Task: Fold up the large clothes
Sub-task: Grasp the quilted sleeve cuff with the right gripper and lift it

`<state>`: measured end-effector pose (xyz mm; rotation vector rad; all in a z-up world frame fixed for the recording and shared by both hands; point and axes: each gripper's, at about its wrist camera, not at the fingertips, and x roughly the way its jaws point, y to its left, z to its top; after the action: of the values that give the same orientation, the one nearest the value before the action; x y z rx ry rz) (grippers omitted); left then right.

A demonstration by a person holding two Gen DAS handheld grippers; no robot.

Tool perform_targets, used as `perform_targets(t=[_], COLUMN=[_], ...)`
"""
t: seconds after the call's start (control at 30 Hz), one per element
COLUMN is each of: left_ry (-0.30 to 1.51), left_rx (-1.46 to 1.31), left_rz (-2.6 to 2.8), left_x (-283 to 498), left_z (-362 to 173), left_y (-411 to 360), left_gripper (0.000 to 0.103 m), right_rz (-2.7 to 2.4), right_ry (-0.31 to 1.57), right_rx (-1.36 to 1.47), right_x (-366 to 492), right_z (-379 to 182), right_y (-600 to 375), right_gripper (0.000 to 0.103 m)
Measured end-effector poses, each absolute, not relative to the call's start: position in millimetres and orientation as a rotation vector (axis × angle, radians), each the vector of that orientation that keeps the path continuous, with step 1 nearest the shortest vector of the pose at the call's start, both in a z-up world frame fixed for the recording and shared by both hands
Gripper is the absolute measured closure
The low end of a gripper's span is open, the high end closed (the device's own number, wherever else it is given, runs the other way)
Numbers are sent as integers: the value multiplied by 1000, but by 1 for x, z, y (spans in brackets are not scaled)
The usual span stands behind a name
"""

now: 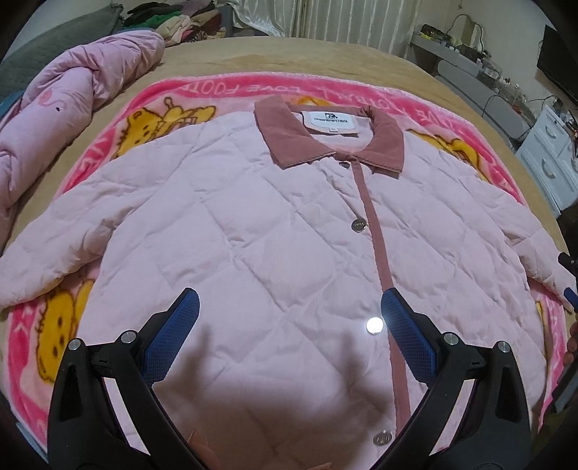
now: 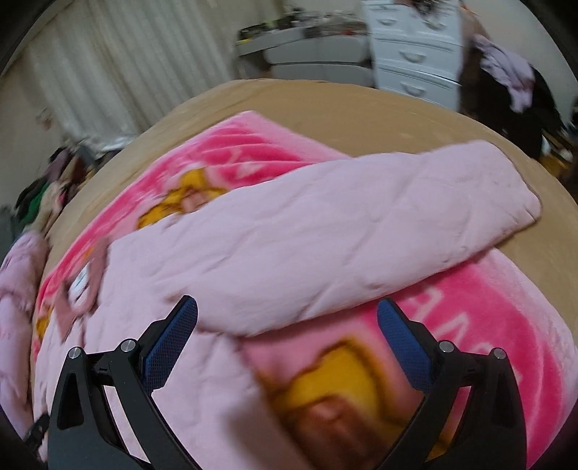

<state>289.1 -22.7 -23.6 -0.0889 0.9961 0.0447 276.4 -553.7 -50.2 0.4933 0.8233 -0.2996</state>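
Your left gripper point(image 1: 289, 311): black plastic arms, fingers point(image 1: 171, 336) faced with blue cross-hatched pads.
Your right gripper point(image 2: 287, 311): the same black frame and blue textured pads.
Your screws point(image 1: 127, 337): round silver heads at each pivot.

Jacket point(image 1: 253, 224) lies flat on blanket point(image 1: 231, 86), blanket on bed point(image 1: 325, 54). Collar point(image 1: 325, 141) at far end. Rolled quilt point(image 1: 72, 94) left of jacket. Drawer chest point(image 1: 552, 159) right of bed. Clothes pile point(image 1: 180, 18) behind bed.

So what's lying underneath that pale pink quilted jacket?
The pale pink quilted jacket lies on a bright pink fleece blanket with yellow cartoon bears, spread over a tan bed cover. The blanket's middle is hidden beneath the jacket.
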Motion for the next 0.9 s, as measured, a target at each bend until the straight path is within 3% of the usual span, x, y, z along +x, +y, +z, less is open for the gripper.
perform_targets(t=[0.47,0.73,0.77,0.9], left_ry=[978,977,981,993], left_rx=[-49,-44,-45,-50], left_rz=[34,38,38,31], left_x=[310,308,308,306], left_z=[-31,-29,-28,-19], left_y=[-39,-37,-36,-31], left_gripper=[9,9,9,9], right_rz=[-538,-563,-564,-539], right_ry=[824,705,693,616], right_rx=[808,933,947,1114], right_x=[274,284,284,272], right_z=[-106,-115,-116,-133], right_y=[-677,-718,-724,-754], right_gripper=[4,4,9,57])
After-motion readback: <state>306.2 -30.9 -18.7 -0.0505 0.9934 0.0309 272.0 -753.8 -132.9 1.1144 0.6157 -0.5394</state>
